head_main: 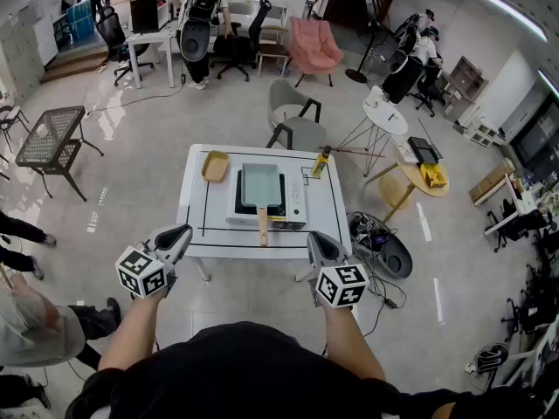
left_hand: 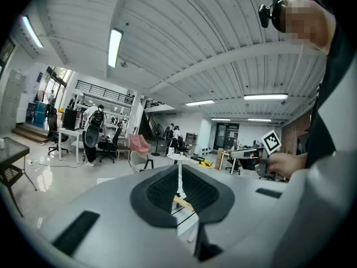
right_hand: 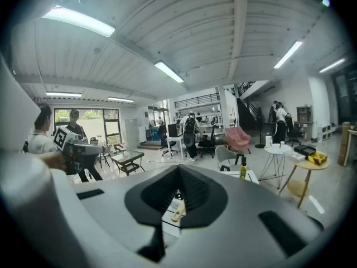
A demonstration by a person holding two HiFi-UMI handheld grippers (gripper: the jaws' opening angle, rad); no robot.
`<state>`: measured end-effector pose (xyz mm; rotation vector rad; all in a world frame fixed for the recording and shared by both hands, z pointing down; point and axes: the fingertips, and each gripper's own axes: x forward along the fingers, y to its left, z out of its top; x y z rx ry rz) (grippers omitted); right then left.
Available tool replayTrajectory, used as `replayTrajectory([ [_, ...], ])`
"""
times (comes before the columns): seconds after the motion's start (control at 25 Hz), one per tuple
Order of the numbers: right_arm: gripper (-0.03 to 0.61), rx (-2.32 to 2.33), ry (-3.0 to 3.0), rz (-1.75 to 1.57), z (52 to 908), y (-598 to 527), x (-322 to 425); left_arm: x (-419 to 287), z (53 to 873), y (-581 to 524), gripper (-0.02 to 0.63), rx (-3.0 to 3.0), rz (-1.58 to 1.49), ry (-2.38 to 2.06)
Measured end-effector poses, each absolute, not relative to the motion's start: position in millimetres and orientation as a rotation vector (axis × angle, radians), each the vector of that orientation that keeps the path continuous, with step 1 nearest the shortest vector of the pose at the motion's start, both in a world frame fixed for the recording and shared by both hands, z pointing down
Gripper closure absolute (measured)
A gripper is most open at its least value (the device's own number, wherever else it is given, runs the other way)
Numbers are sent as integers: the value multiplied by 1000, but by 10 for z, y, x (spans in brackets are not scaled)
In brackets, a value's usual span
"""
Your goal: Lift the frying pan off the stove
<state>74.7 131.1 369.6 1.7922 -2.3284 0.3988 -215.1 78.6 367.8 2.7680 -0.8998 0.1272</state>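
A pale blue-grey rectangular frying pan [head_main: 261, 185] with a wooden handle [head_main: 262, 225] sits on a portable stove [head_main: 293, 206] on the white table [head_main: 199, 209]. The handle points toward me. My left gripper [head_main: 177, 236] is held shut in front of the table's near left edge, with nothing in it. My right gripper [head_main: 318, 245] is shut too, in front of the near right edge. In the right gripper view the wooden handle [right_hand: 177, 210] shows just past the closed jaws. A sliver of the handle [left_hand: 184, 204] shows in the left gripper view as well.
A yellow dish [head_main: 215, 166] lies left of the stove and a small yellow-green bottle [head_main: 320, 162] stands at the table's far right. A grey chair [head_main: 295, 119] stands behind the table. A dark bin with cables [head_main: 381, 244] sits on the floor to the right.
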Motion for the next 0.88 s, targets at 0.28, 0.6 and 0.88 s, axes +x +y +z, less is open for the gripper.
replayTrajectory([
  [0.28,572,1797,-2323,424,3781,1402,609,-2237,3706,811,588,2775,126,-873],
  [0.6,572,1804,-2345,440,3774,1450,473,-2359,3741,875,588,2764,138,-854],
  [0.88,572,1795,-2351,435,3844,1397,454,-2234,3848,823,588,2767,183,-813],
])
